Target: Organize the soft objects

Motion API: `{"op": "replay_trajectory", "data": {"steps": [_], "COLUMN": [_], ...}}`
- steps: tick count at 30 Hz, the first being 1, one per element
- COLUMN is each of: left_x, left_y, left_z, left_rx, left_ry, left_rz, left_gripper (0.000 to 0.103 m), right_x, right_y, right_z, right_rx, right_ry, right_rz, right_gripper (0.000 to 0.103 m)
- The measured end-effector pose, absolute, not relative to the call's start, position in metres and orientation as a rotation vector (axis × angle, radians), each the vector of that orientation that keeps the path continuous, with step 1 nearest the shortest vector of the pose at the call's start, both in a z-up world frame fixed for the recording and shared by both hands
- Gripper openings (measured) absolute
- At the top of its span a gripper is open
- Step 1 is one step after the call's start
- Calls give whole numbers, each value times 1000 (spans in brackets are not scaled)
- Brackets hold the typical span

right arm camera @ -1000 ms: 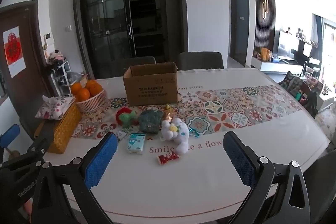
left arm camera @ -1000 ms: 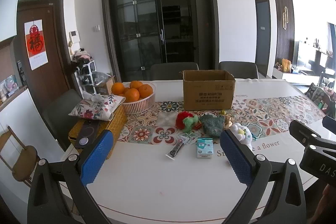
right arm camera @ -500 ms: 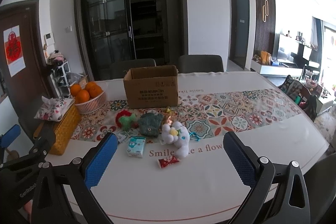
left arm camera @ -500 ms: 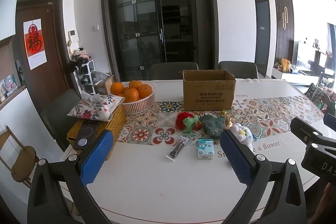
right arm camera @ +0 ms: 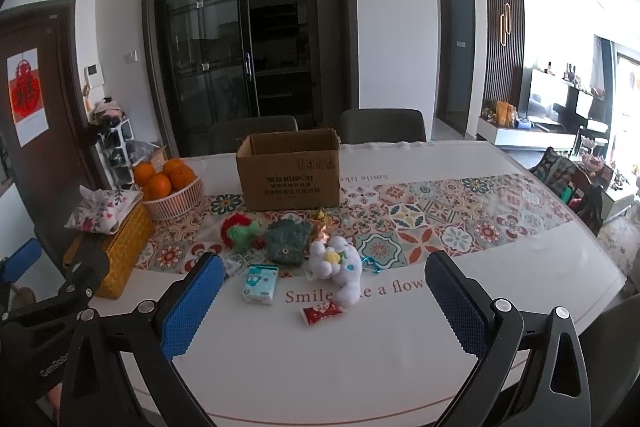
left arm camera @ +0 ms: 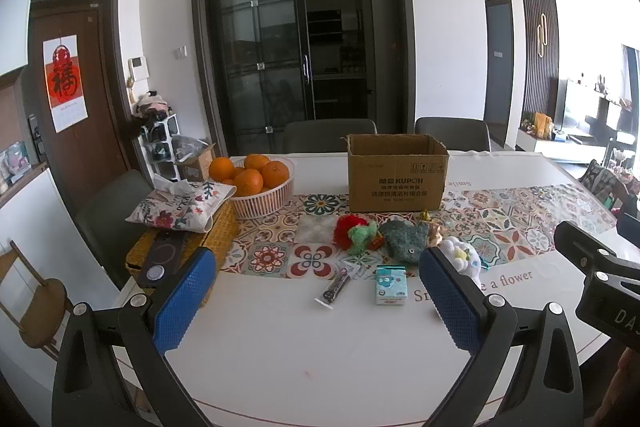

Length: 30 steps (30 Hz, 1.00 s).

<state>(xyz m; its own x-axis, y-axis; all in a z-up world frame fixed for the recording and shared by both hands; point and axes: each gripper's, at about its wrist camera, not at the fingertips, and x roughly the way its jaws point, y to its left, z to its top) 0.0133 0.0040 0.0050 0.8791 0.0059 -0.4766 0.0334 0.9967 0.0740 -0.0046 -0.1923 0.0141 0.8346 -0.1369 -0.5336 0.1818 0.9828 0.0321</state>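
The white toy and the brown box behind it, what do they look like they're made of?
The white toy looks like plush fabric: fuzzy, matte, with lumpy rounded limbs and a small yellow flower sewn or stuck on. The brown box looks like corrugated cardboard: dull tan walls, printed dark lettering, open top with raw flap edges. Neither shows any shine.

Red-green plush (right arm camera: 240,231), teal plush (right arm camera: 289,239), white plush (right arm camera: 338,267), apparently touching, before box (right arm camera: 289,171).
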Motion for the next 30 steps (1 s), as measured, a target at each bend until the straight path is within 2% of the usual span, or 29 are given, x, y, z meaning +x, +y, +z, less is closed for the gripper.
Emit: {"op": "replay_trajectory", "data": {"steps": [30], "left_x": [20], "left_y": [5], "left_z": [4], "left_rx": [81], "left_ry": [503], "left_rz": [-25], "left_gripper": [103], "right_x": [-3], "right_y": [-191], "right_z": [15], "right_rx": [79], "right_ry": [558], "right_rz": [-166], "right_gripper": [102]}}
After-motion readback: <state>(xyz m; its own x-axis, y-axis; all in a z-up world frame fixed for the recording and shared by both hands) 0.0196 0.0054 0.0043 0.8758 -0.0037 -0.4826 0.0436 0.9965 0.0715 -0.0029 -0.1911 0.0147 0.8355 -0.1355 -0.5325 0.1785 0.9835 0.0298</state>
